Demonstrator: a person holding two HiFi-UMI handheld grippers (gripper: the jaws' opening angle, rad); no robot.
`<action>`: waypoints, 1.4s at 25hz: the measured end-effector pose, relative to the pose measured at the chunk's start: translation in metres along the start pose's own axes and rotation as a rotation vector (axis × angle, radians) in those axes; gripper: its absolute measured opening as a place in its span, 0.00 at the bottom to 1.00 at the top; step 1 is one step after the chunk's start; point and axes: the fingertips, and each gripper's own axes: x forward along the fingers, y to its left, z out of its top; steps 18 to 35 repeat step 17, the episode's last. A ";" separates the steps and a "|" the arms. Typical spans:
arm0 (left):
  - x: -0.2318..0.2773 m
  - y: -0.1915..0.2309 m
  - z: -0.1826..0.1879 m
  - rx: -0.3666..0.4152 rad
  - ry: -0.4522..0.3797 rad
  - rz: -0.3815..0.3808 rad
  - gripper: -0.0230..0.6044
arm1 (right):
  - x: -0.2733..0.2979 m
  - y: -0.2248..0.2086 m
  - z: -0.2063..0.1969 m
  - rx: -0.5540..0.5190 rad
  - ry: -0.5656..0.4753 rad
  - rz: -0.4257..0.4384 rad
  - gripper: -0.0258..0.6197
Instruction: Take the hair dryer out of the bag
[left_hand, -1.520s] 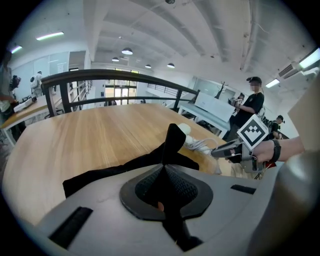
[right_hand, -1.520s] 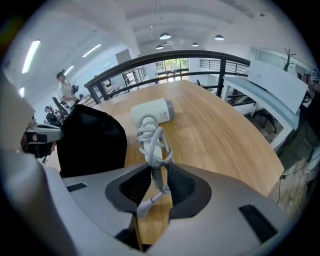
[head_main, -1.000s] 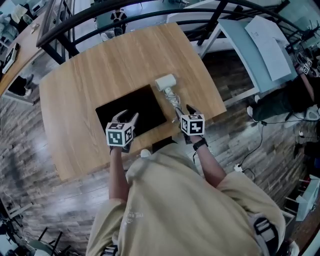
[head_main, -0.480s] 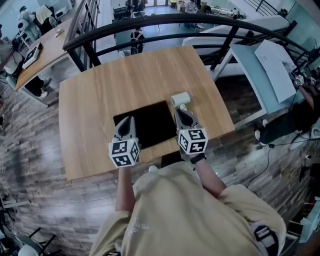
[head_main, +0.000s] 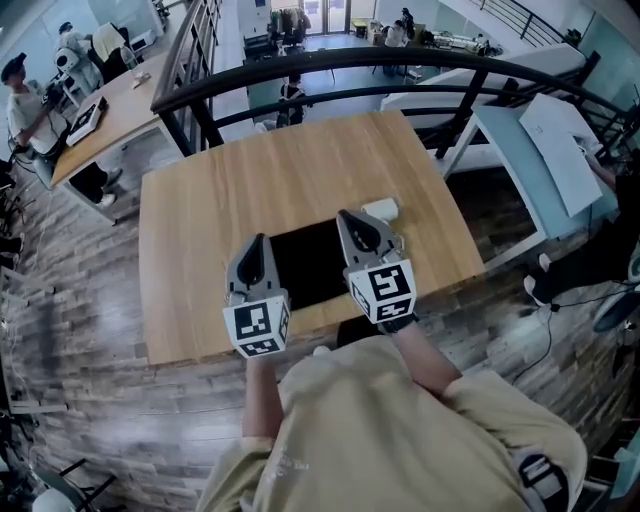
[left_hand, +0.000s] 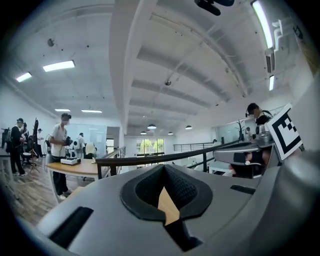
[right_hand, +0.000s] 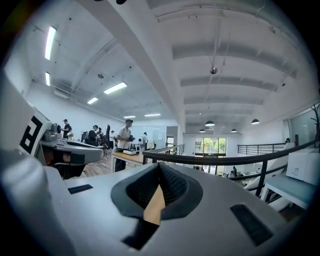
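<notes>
A flat black bag (head_main: 312, 262) lies on the wooden table (head_main: 200, 220) near its front edge. The white hair dryer (head_main: 381, 209) rests on the table just past the bag's right far corner, partly hidden behind my right gripper (head_main: 344, 215). Both grippers are held up above the table and point level, away from me. The left gripper (head_main: 256, 241) hovers over the bag's left edge, shut and empty. The right one is shut too, with nothing in it. In the left gripper view the jaws (left_hand: 163, 169) meet with only table showing in the gap; the right gripper view (right_hand: 159, 166) shows the same.
A black railing (head_main: 400, 60) runs behind the table. A white table (head_main: 540, 150) with papers stands at the right. People stand at a desk (head_main: 100, 115) at the far left. Wood floor surrounds the table.
Both grippers went from open to shut and rose off the table, tipping up to point level. Nothing came up with them; bag and hair dryer stay on the table.
</notes>
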 end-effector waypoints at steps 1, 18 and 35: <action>-0.002 0.003 -0.001 0.007 0.003 0.008 0.06 | 0.001 0.003 0.001 -0.003 -0.001 0.004 0.06; 0.011 -0.009 -0.028 -0.054 0.088 -0.051 0.06 | 0.005 0.008 -0.012 0.031 0.034 0.054 0.06; 0.011 -0.009 -0.028 -0.054 0.088 -0.051 0.06 | 0.005 0.008 -0.012 0.031 0.034 0.054 0.06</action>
